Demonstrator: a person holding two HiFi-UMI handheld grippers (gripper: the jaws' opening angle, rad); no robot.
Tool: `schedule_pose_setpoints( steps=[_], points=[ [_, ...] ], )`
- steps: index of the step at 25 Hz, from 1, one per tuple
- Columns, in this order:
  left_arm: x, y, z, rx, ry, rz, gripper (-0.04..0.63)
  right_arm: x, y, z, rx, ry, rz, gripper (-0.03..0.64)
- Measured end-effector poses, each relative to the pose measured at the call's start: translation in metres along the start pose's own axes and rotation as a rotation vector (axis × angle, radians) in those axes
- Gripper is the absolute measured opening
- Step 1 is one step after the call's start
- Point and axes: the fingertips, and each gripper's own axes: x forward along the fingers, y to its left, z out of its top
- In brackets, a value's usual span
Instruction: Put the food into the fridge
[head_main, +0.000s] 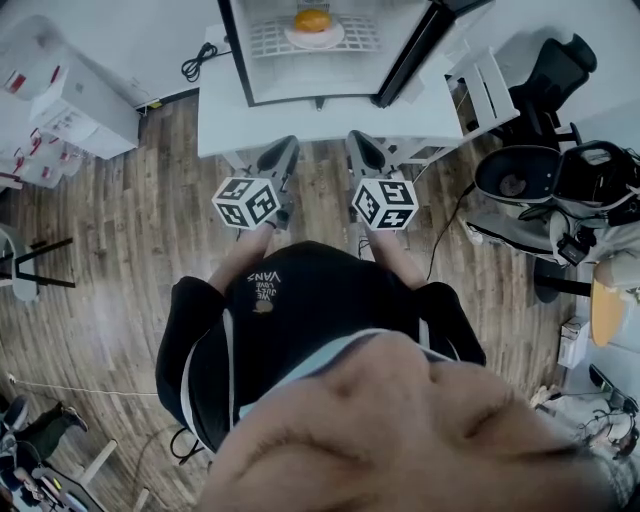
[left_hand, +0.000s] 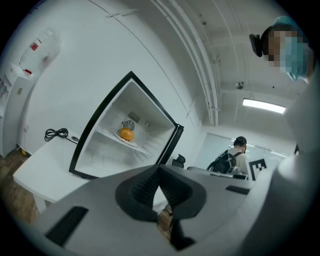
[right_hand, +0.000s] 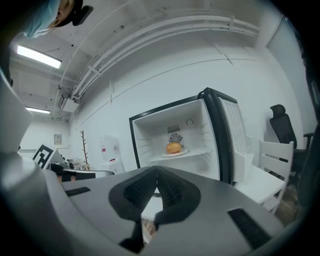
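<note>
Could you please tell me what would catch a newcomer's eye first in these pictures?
The open fridge on the white table stands out, an orange round food on a white plate on its shelf. Nearer, the left hand-held gripper and right hand-held gripper point toward it side by side, both shut and empty.

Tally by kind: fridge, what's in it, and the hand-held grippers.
Fridge: 1
Orange food item: 1
Plate: 1
Hand-held grippers: 2, left hand-held gripper and right hand-held gripper, both shut, empty
Total: 5
</note>
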Motion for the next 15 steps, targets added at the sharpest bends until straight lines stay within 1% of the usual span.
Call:
schedule_pose_setpoints(
  steps=[7,15],
  points=[
    [0.01,-0.009,-0.001,-0.003,-0.012,0.026,0.017,0.002,-0.012,0.007,-0.019,0.01,0.036,0.012],
    [0.005,-0.02,-0.003,0.007,-0.015,0.038,0.017,-0.008,-0.01,0.009,-0.036,0.013,0.062,0.012]
  ],
)
